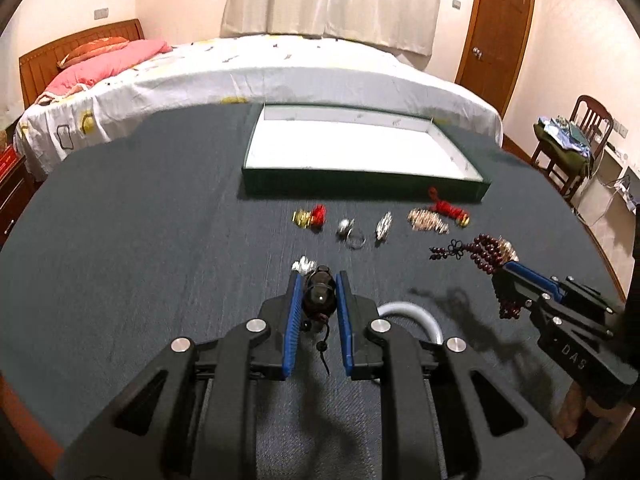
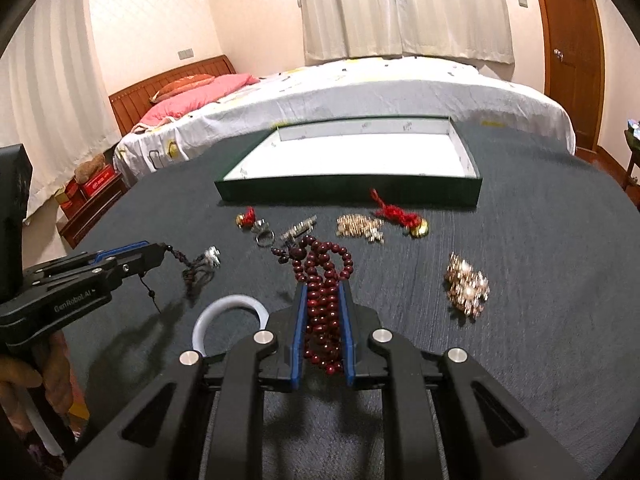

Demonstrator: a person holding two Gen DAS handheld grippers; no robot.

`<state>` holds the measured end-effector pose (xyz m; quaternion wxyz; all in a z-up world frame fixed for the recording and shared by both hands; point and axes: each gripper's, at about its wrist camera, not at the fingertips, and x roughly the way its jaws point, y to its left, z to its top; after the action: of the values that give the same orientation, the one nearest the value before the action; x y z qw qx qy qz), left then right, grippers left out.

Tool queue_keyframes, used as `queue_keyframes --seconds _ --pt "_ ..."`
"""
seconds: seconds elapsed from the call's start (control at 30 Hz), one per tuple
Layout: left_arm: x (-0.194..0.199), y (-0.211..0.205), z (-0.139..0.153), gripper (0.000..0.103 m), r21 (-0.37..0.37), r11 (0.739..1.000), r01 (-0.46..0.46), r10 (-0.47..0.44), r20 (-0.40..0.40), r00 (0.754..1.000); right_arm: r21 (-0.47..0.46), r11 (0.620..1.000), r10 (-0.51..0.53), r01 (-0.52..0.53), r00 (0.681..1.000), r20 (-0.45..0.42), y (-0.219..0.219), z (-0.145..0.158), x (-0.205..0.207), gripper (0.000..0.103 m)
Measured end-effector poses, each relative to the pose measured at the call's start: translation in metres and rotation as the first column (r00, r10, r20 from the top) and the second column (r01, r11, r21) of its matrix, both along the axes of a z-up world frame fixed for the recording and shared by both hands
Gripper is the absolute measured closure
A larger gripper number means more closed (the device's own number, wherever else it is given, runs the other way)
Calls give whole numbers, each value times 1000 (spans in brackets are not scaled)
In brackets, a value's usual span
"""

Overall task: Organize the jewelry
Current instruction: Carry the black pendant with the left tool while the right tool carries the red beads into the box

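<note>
Bedroom: round worktop (image 1: 140, 220) under dark felt, bed (image 1: 280, 68) behind. Left gripper (image 1: 319, 280) jaws grasp a glossy dark pendant (image 1: 318, 294); right gripper (image 2: 323, 290) jaws grasp round wooden beads (image 2: 325, 280).

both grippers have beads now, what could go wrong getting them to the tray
1. The red bead strand droops in loops from the right gripper; it could snag the silver ring.
2. The dark pendant's cord dangles from the left gripper and may drag.
3. The green tray has a raised wall; low loops could catch.
</note>
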<state>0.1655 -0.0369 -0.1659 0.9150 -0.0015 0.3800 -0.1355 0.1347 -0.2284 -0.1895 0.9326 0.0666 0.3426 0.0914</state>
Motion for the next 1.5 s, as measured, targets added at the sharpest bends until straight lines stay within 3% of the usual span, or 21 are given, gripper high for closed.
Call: queue_keyframes --seconds 0.23,0.47,0.63,0.73,0.9,1.2,1.27,1.3,1.33,1.5 --pt "18 -15 29 86 -37 999 33 -31 65 997 4 1000 -15 15 997 71 -8 27 17 87" --pt "76 -47 54 86 -71 995 77 -67 131 989 2 998 -63 63 988 140 -29 53 64 87" --pt "127 -75 55 86 -89 993 83 -69 155 986 -5 995 -94 96 985 145 -40 52 105 87" --pt "159 -89 37 86 -79 994 73 -64 113 992 -3 994 -109 110 989 104 -48 38 132 87" --pt "201 -100 -7 86 -52 998 46 -47 -31 998 -25 992 -121 121 993 2 -57 7 165 87" --pt "228 -105 -40 85 20 999 36 -33 -145 989 -48 991 -134 128 981 -140 -60 -25 189 87" --pt "229 -103 -43 74 14 999 33 -30 -157 987 -57 991 -125 117 980 -157 -57 -26 190 86" --pt "230 -102 -44 54 16 999 29 -26 -161 987 -58 992 -124 116 979 -160 -58 -27 191 83" --pt "229 -101 -45 42 15 1000 24 -21 -155 988 -57 992 -123 115 979 -161 -57 -27 190 74" --pt "228 -101 -43 33 24 999 31 -28 -131 991 -61 992 -120 113 983 -137 -56 -23 188 58"
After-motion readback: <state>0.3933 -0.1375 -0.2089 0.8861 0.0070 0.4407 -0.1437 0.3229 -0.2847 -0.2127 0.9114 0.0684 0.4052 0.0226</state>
